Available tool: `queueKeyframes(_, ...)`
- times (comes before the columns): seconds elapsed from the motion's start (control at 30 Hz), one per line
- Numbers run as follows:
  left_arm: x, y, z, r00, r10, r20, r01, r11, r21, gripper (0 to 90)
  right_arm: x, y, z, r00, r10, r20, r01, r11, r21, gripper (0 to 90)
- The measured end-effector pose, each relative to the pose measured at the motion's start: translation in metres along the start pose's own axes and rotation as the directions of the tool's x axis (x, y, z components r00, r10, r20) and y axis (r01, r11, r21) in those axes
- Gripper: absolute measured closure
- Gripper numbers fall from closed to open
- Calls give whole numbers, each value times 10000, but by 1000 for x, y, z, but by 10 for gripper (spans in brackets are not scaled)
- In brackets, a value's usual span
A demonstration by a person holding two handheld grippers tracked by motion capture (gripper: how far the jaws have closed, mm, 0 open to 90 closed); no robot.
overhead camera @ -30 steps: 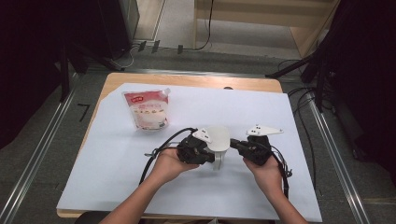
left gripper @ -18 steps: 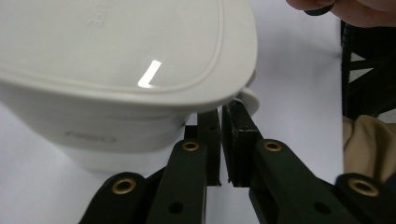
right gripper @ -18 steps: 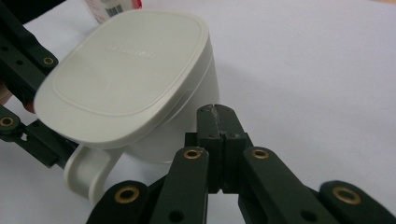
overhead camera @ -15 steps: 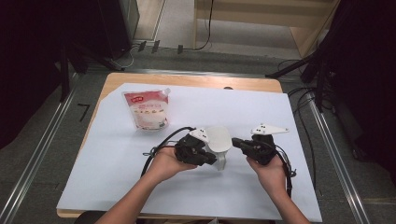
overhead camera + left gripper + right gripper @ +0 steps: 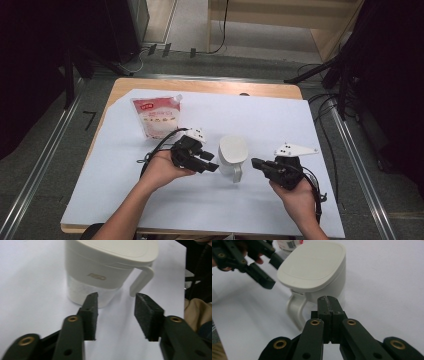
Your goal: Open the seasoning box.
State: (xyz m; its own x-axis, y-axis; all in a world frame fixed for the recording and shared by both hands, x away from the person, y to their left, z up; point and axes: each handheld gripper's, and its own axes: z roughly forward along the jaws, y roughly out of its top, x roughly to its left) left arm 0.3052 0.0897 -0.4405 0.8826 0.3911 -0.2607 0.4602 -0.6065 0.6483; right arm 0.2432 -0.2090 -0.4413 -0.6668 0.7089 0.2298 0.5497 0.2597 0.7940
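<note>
Mid-worktop, the lidded jug looks rigid, smooth and light, best taken by its handle, between parted left tongs and closed, empty right tongs.

Bright, even overhead light on the white worktop; dark surroundings; soft shadows; close-ups blurry, near jaws out of focus.
</note>
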Motion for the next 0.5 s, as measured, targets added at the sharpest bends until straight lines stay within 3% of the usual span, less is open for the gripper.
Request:
queueKeyframes(0.13, 5, -1, -2, 9997, -211, 126, 213, 9996, -178, 477, 8, -4, -2, 9999, 67, -111, -66, 9999, 81, 900)
queueKeyframes(0.2, 7, -2, -5, 9997, -182, 153, 183, 9998, -29, 452, 11, -6, -2, 9998, 81, -168, -78, 9998, 170, 900)
queueKeyframes(0.5, 13, -6, -10, 9997, -234, 69, 236, 9995, -204, 432, 31, -12, 7, 9984, -363, -438, 386, 9978, 544, 900)
